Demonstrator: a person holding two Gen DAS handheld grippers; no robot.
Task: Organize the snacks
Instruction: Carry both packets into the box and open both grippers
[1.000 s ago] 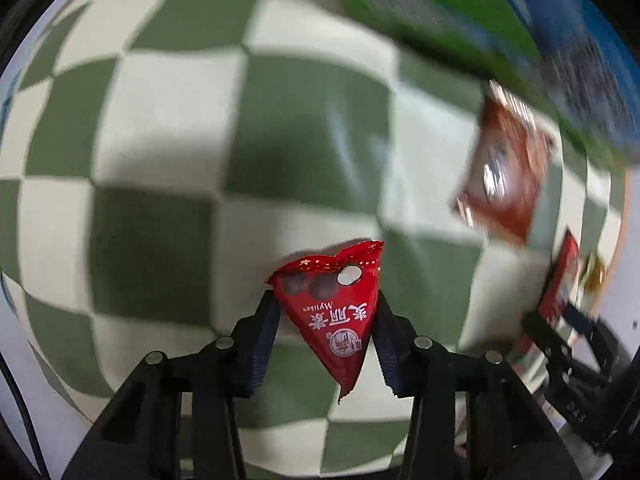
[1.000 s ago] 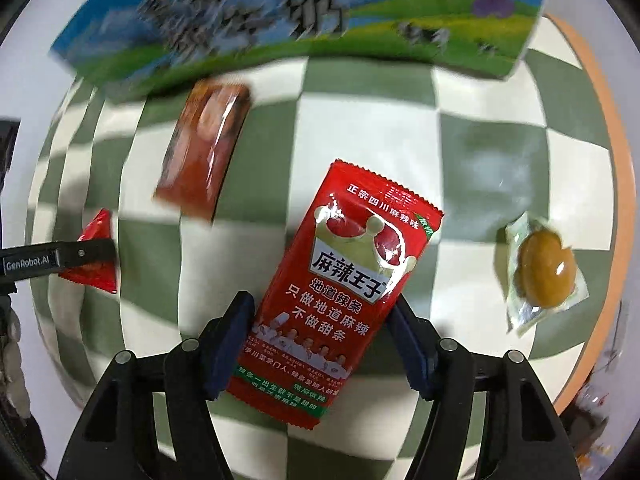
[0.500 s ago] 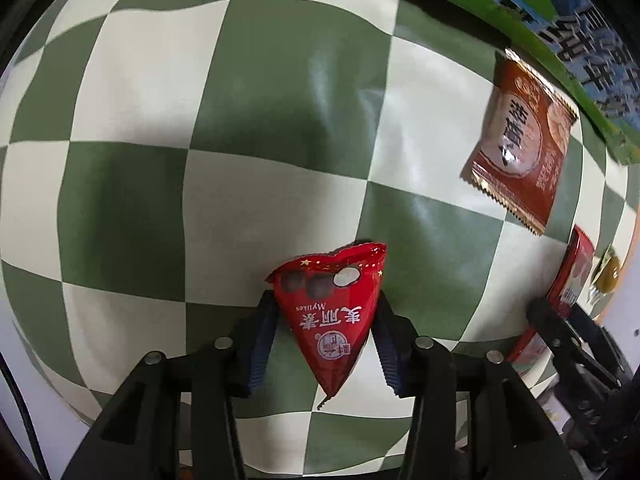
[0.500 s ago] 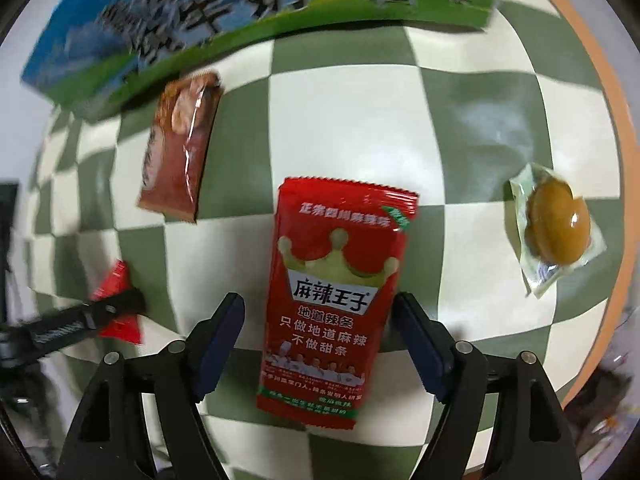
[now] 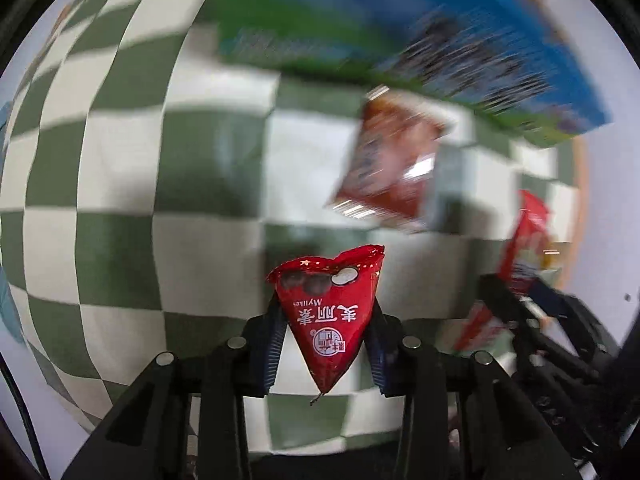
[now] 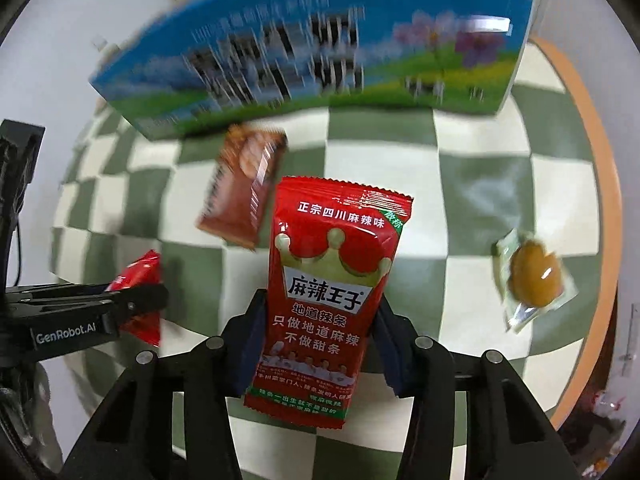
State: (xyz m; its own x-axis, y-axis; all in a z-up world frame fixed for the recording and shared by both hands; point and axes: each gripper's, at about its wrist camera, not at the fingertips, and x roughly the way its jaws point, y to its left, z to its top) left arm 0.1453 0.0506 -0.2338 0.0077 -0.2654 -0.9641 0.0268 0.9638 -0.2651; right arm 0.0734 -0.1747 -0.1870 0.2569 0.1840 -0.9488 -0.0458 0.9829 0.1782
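Presently, a small red triangular snack packet (image 5: 330, 312) is held between the fingers of the left gripper (image 5: 326, 344), above the green-and-white checkered bench (image 5: 120, 184). A tall red spicy-strip packet (image 6: 326, 292) is clamped upright between the fingers of the right gripper (image 6: 316, 344), its lower half pinched at both sides. Beyond both, a brown snack packet (image 6: 244, 188) is seen lying flat on the bench, just in front of a large blue-and-green carton (image 6: 312, 60), which is blurred in both views. Well to the right, near the bench's orange edge, a clear-wrapped brown egg-like snack (image 6: 532, 276) is seen lying flat. From the right wrist view, the left gripper is seen at the left with the triangular packet in its fingers.
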